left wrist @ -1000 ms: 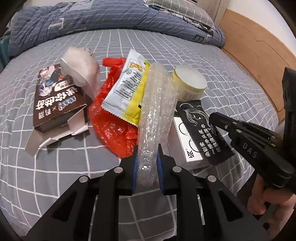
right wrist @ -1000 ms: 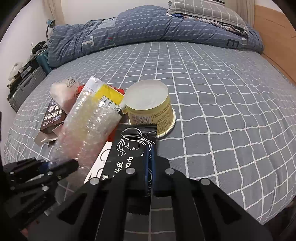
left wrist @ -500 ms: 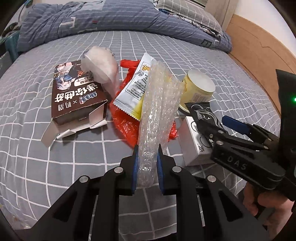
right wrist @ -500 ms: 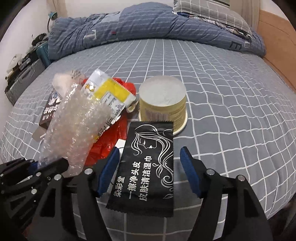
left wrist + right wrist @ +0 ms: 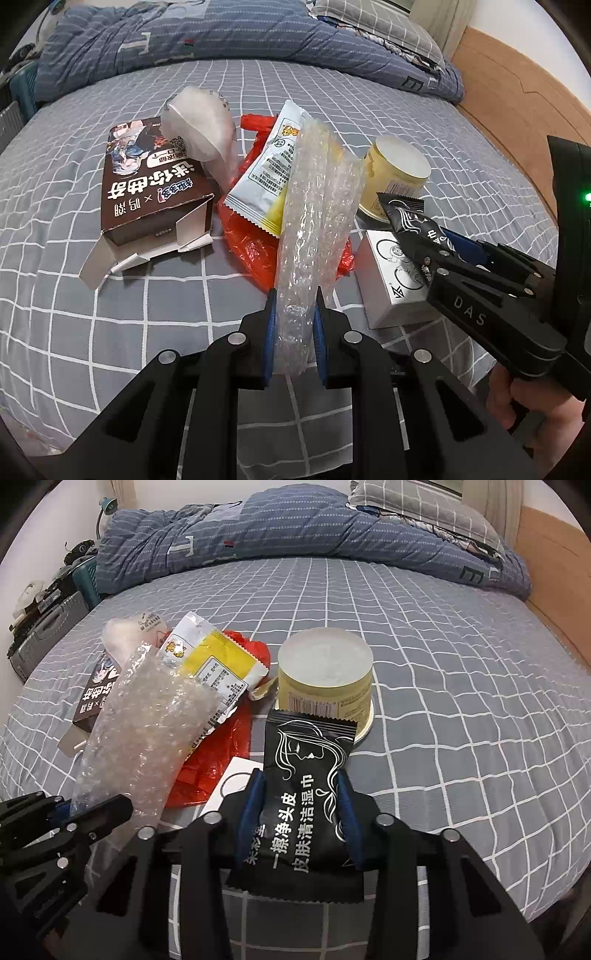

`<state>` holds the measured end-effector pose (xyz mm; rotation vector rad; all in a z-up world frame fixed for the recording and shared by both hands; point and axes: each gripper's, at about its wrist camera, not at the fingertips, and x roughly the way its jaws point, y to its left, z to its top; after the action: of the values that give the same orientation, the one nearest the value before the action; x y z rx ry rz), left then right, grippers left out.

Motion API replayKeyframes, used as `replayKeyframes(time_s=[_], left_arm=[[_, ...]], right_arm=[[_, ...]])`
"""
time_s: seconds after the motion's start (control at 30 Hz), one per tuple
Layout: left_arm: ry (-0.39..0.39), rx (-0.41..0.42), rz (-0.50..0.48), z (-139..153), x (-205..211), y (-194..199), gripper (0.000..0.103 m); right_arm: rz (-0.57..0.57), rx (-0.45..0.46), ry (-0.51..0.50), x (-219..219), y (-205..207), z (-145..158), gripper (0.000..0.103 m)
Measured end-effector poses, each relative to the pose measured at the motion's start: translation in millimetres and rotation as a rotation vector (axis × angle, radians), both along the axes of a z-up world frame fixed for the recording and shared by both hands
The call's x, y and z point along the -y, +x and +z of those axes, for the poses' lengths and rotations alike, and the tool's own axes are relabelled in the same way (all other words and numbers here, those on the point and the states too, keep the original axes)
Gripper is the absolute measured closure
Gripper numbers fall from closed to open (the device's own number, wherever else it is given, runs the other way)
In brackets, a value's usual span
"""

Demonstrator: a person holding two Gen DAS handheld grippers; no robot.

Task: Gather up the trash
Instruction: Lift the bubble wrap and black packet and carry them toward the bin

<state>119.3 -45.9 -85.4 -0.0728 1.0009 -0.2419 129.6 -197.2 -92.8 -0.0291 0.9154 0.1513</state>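
My left gripper [image 5: 293,306] is shut on a roll of clear bubble wrap [image 5: 314,221], held upright above the bed; it also shows in the right wrist view [image 5: 147,731]. My right gripper [image 5: 301,786] is shut on a black wet-wipe sachet [image 5: 306,794], which lies flat between the fingers; the sachet also shows in the left wrist view [image 5: 410,218]. On the bed lie a brown carton [image 5: 147,192], a white wad [image 5: 199,125], a red plastic bag [image 5: 251,240], a yellow-white snack wrapper [image 5: 269,177], a yellow tub [image 5: 325,679] and a white box [image 5: 391,284].
The grey checked bed sheet [image 5: 461,701] stretches right and back. A blue duvet [image 5: 295,528] and pillows lie at the far end. A wooden bed frame [image 5: 517,110] runs along the right. Luggage and clutter [image 5: 48,627] stand at the left bedside.
My right gripper opened half a second ago with the sachet lying between its fingers and has closed in on it again. The left gripper has lifted the bubble wrap slightly and drawn back.
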Motion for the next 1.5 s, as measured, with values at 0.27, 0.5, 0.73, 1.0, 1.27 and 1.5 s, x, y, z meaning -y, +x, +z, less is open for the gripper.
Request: replayKeyframes(time_s=[0.27, 0.5, 0.73, 1.0, 1.27, 1.5], left_arm=[[0.0, 0.004, 0.003, -0.3, 0.5, -1.7, 0.086], [-0.004, 0.013, 0.005, 4.5, -1.2, -4.1, 0.086], [-0.008, 0.029, 0.006, 13.0, -3.2, -12.3, 0.086], [0.001, 0.035, 0.019, 19.3, -5.7, -23.8, 0.086], [0.009, 0.054, 0.034, 28.6, -7.2, -38.9, 0.086], [0.023, 0.065, 0.056, 36.9, -11.6, -56.7, 0.086]], right_arm=[[-0.031, 0.009, 0.043, 10.0, -0.5, 4.5, 0.077], [-0.031, 0.037, 0.052, 12.0, -4.4, 12.2, 0.078], [-0.031, 0.056, 0.057, 13.3, -12.5, 19.2, 0.078], [-0.024, 0.096, 0.052, 14.4, -31.3, 34.0, 0.078], [-0.026, 0.113, 0.06, 14.0, -50.5, 42.9, 0.078], [-0.016, 0.13, 0.058, 6.3, -76.1, 49.7, 0.078]])
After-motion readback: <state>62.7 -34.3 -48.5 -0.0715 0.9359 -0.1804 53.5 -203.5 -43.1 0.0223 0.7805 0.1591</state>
